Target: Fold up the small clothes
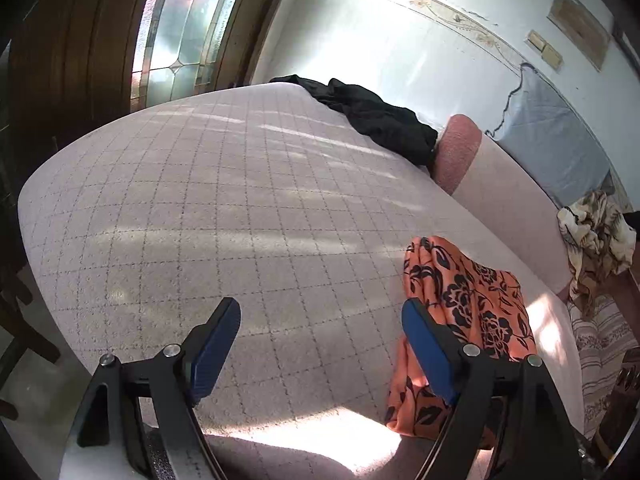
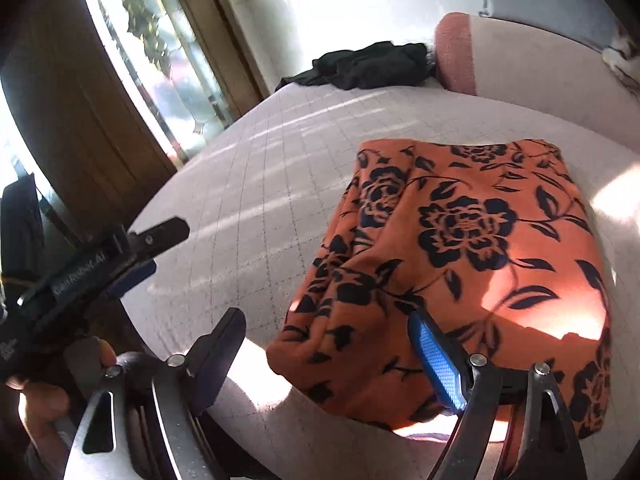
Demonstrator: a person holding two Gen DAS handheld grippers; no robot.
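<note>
The orange floral garment (image 2: 460,264) lies folded on the checked bed cover (image 1: 240,208), its long axis running near to far. The right gripper (image 2: 328,344), wide and empty, is nearer; the left gripper (image 1: 320,320), also wide, stands to its left.

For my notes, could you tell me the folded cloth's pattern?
Orange cloth with black roses and leaves, clearest in the right wrist view.

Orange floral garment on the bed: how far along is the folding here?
Done: the orange floral garment lies as a folded bundle on the checked bedspread. In hand: nothing; the left tool and right tool are both open and empty. Left: the black garment lies crumpled at the far edge.
</note>
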